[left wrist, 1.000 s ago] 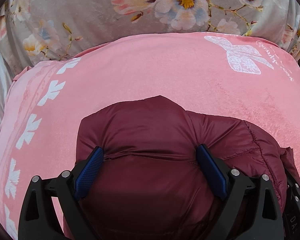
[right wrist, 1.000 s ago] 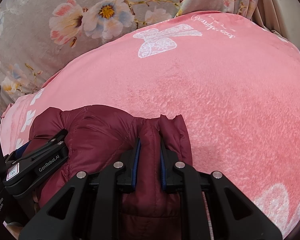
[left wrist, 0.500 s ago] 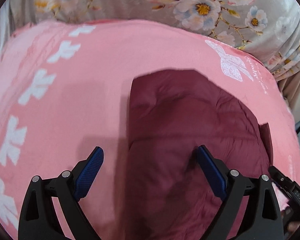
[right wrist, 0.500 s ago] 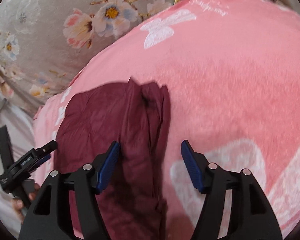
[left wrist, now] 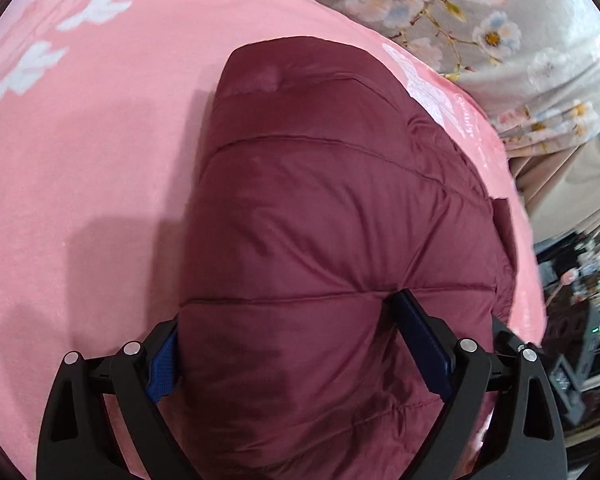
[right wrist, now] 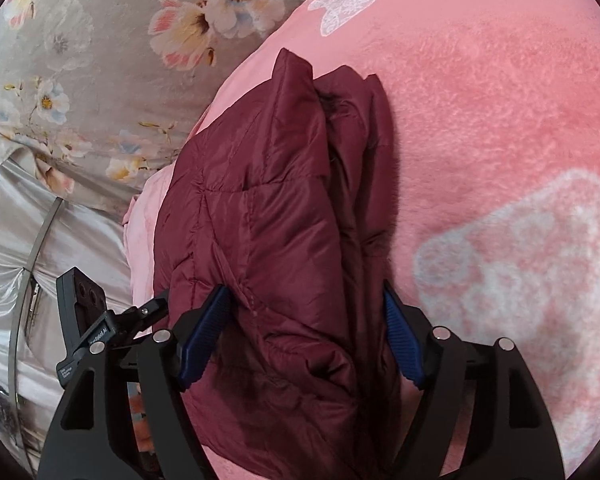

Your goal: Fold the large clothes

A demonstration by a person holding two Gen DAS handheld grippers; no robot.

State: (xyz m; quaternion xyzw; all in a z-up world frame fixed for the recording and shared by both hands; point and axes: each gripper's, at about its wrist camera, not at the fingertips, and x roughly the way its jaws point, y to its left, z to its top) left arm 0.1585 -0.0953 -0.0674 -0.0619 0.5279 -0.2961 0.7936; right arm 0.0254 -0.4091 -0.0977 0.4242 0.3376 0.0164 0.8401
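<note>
A maroon quilted puffer jacket (left wrist: 320, 208) lies folded into a thick bundle on a pink blanket (left wrist: 92, 152). It also shows in the right wrist view (right wrist: 268, 216). My left gripper (left wrist: 292, 340) is open, its blue-padded fingers straddling the near end of the bundle. My right gripper (right wrist: 304, 336) is open too, its fingers on either side of the jacket's near edge. The left gripper's body (right wrist: 96, 328) shows at the lower left of the right wrist view.
The pink blanket (right wrist: 500, 120) with white butterfly prints covers a bed. A grey floral sheet (left wrist: 480, 12) lies beyond it, also in the right wrist view (right wrist: 80, 60). A satin bed skirt (right wrist: 8, 240) hangs at the left. Room clutter (left wrist: 580, 300) shows at far right.
My right gripper let go of the jacket fold and opened. Both grippers drew back, then came in again astride the bundle's near end, which now lies flat on the blanket.
</note>
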